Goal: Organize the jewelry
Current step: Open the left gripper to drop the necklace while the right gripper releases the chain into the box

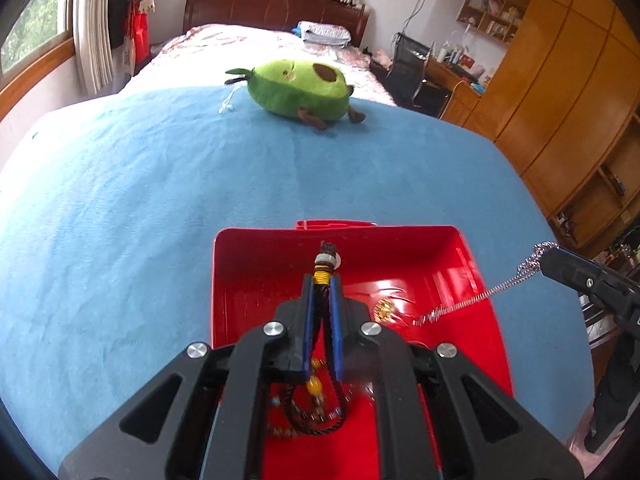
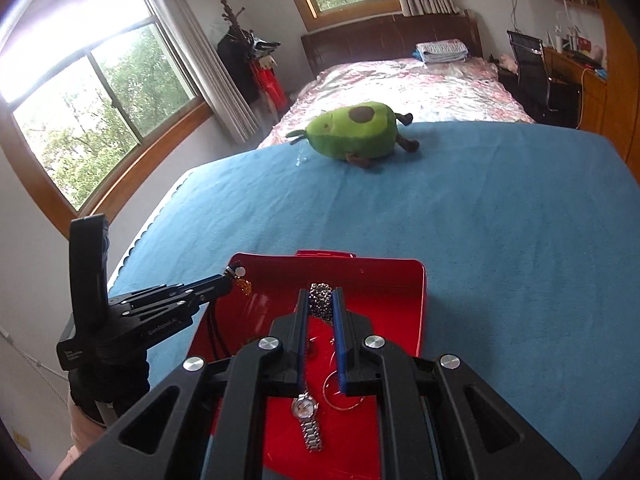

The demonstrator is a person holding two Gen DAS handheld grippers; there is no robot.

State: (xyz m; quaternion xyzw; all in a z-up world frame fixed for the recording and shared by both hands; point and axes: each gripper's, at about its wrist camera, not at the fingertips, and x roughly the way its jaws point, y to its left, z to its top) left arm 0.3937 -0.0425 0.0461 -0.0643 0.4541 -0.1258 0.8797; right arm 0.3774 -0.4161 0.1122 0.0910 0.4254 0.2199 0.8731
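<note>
An open red box lies on a blue blanket. My left gripper hangs over it, shut on a dark cord bracelet with yellow beads that loops down below the fingers. The right wrist view shows this gripper at the box's left rim. My right gripper is shut on a silver chain. In the left wrist view it is over the box's right side, with the chain trailing into the box. A silver watch, a thin hoop and a gold piece lie inside.
A green avocado plush toy sits further back on the blue blanket. Beyond are a bed with a wooden headboard, a desk with a black chair at the right, and wooden wardrobes. Windows line the left wall.
</note>
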